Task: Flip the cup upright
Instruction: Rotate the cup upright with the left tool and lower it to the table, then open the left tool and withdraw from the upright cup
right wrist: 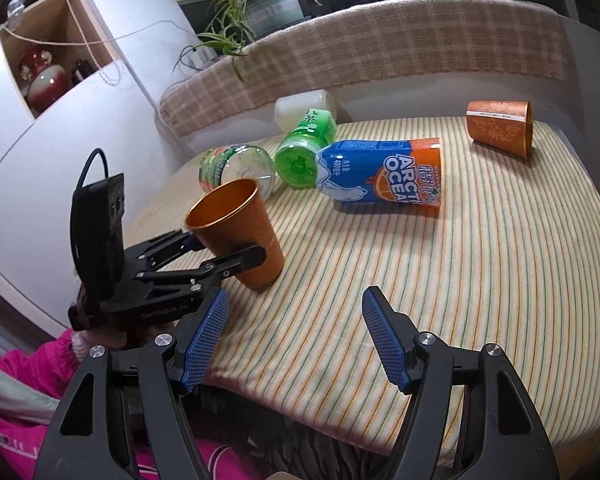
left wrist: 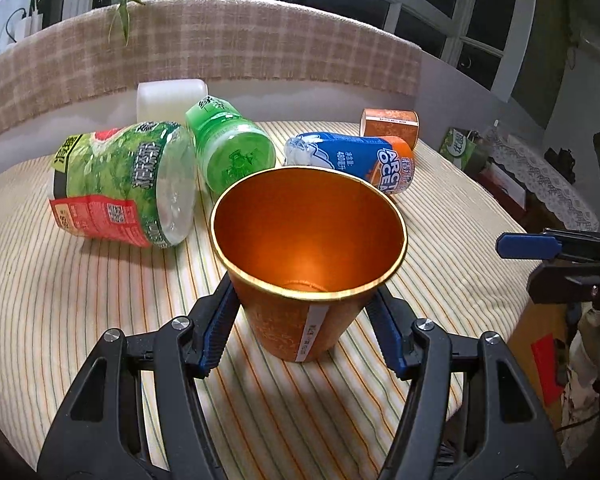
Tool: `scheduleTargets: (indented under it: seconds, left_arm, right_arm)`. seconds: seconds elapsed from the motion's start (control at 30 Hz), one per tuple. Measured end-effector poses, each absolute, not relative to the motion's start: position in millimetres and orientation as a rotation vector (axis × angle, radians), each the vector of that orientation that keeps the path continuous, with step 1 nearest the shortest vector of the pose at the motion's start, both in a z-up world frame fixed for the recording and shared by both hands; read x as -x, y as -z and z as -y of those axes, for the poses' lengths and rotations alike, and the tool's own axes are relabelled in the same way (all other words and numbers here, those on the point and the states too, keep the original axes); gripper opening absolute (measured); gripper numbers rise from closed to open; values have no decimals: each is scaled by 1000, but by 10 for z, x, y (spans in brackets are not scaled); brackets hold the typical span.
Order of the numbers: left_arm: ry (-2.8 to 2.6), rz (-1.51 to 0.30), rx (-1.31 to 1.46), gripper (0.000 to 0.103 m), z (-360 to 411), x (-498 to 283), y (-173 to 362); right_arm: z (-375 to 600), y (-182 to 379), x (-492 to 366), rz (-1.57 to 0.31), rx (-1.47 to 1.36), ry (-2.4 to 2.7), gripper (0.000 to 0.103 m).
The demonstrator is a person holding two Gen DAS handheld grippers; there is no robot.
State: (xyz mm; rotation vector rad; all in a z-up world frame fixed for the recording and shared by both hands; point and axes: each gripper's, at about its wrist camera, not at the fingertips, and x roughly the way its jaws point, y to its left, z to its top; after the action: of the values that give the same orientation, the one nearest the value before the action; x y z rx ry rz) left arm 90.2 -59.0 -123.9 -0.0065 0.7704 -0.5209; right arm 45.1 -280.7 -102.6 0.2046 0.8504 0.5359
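Note:
An orange metal cup [left wrist: 300, 320] with a gold rim stands mouth up on the striped cloth, tilted a little toward the camera. My left gripper [left wrist: 304, 300] is shut on its sides; the right wrist view shows the same cup [right wrist: 240, 232] and the left gripper [right wrist: 228, 256] holding it. A second orange cup [right wrist: 500, 128] lies on its side at the far right of the table, also in the left wrist view [left wrist: 390, 122]. My right gripper [right wrist: 296, 320] is open and empty near the table's front edge.
Two green bottles [left wrist: 128, 184] [left wrist: 232, 148] and a blue-orange Arctic Ocean bottle [left wrist: 356, 160] lie on the striped tablecloth [left wrist: 80, 300] behind the cup. A white jar [left wrist: 172, 98] lies at the back by the checked sofa back [left wrist: 220, 40]. A cluttered side table [left wrist: 520, 176] stands to the right.

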Motion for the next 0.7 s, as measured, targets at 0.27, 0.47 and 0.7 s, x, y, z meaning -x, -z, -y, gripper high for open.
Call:
scheduleTargets:
  seconds: [0.27, 0.47, 0.7]
  left_arm:
    - [520, -771, 18, 79, 544, -820, 1222]
    - [523, -784, 17, 82, 539, -778, 1234]
    - [519, -802, 4, 83, 518, -692, 1235]
  right_arm:
    - [2869, 1011, -408, -819, -232, -473, 69]
    - [2875, 1003, -362, -801, -220, -442, 69]
    - [2894, 981, -317, -774, -221, -416, 69]
